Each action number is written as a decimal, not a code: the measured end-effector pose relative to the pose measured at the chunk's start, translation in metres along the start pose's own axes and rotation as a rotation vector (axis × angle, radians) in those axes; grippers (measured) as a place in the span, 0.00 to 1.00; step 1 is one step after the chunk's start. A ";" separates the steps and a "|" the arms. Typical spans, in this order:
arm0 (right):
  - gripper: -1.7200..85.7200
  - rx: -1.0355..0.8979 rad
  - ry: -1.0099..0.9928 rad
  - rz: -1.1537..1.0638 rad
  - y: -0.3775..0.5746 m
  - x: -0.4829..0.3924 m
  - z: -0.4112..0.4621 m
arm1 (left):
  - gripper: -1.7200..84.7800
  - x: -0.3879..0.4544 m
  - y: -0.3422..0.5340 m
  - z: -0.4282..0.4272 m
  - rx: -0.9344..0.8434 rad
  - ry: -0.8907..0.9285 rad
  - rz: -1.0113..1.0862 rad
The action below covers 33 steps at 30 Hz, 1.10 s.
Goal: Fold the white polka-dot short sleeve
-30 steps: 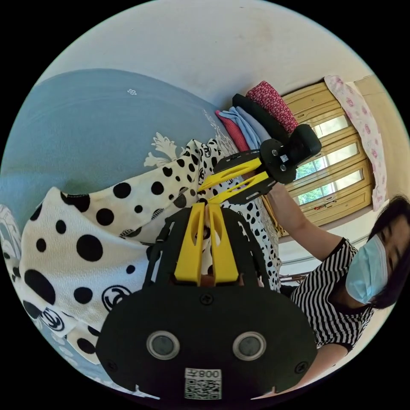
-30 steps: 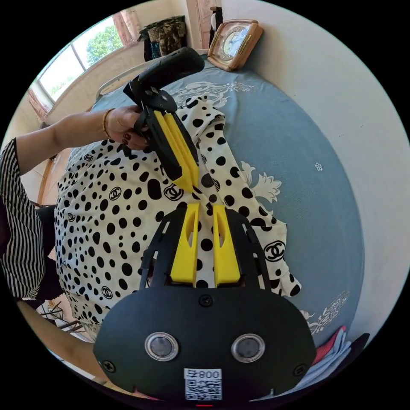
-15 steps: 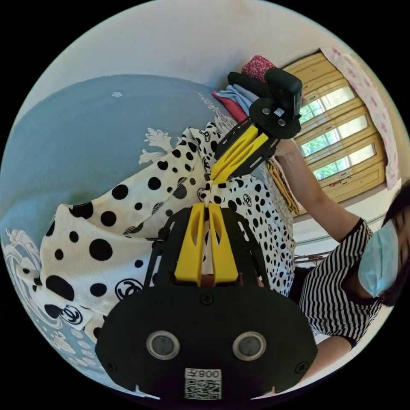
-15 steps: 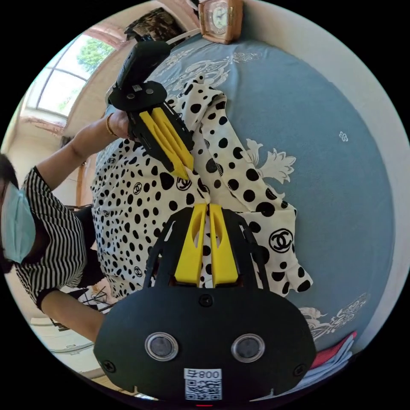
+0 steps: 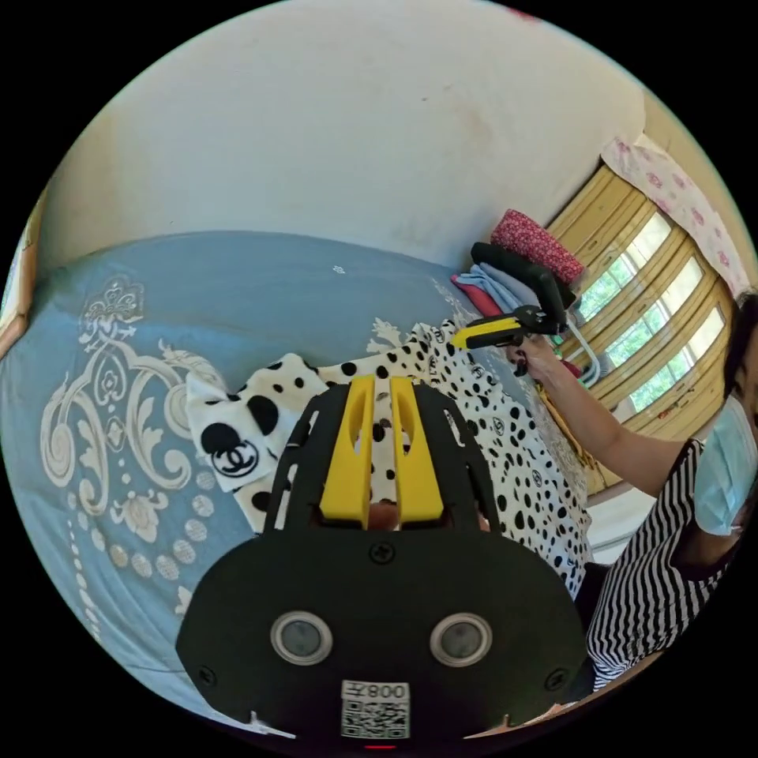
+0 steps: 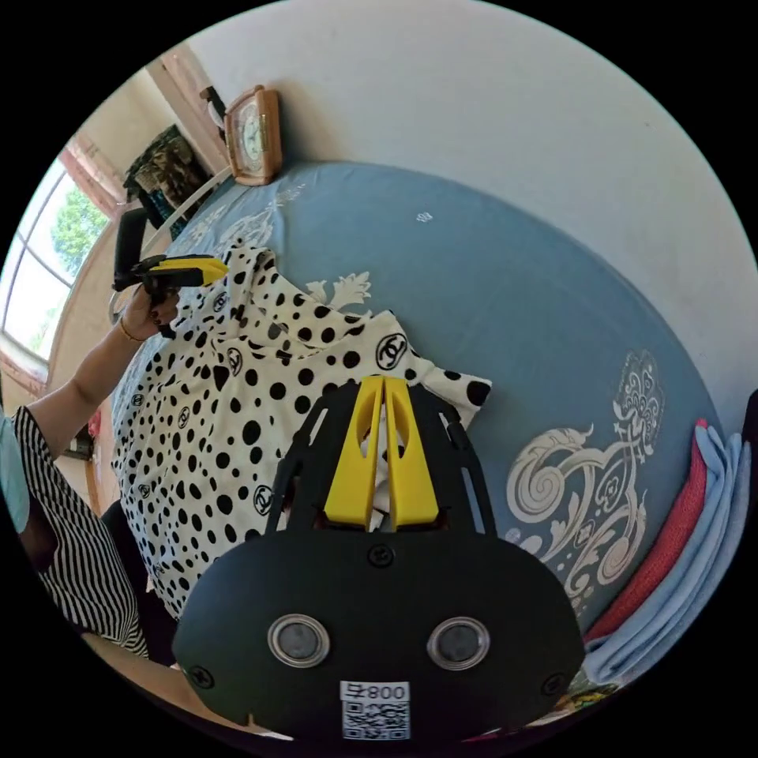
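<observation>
The white polka-dot shirt point(image 5: 505, 442) lies spread on the blue bed, body toward the person, one short sleeve point(image 5: 229, 442) flat beside my left jaws. My left gripper point(image 5: 383, 383) hovers over that shoulder, jaws a little apart, dotted cloth showing in the gap. In the right gripper view the shirt point(image 6: 237, 410) stretches from my right gripper point(image 6: 384, 381), whose tips meet on the near shoulder, to the left gripper point(image 6: 221, 270) at the far shoulder corner. The right gripper point(image 5: 456, 343) also shows at the far shoulder in the left gripper view.
The blue patterned bedspread point(image 6: 553, 316) runs to a white wall. Folded clothes point(image 5: 513, 260) are stacked at one end of the bed, seen again as a stack point(image 6: 679, 537). A clock point(image 6: 254, 138) leans on the wall. The person point(image 5: 655, 568) stands beside the bed, by windows point(image 5: 655, 339).
The two grippers, pinched close together on bunched cloth before, have drawn far apart and the shirt now lies spread flat. My left jaws have parted slightly.
</observation>
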State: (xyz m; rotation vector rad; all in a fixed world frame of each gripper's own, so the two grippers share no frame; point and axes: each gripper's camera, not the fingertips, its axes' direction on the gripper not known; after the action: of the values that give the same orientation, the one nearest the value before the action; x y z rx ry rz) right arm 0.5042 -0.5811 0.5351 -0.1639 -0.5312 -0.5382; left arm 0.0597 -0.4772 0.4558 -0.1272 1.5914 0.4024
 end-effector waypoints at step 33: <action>0.02 0.153 -0.110 0.308 0.247 -0.060 -0.049 | 0.02 0.060 0.182 -0.057 -0.069 -0.352 -0.100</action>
State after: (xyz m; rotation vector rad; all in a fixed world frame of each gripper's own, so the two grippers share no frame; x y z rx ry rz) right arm 0.6122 -0.3586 0.4586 -0.1266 -0.6389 -0.1877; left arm -0.0573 -0.3173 0.4295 -0.1778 1.2202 0.3786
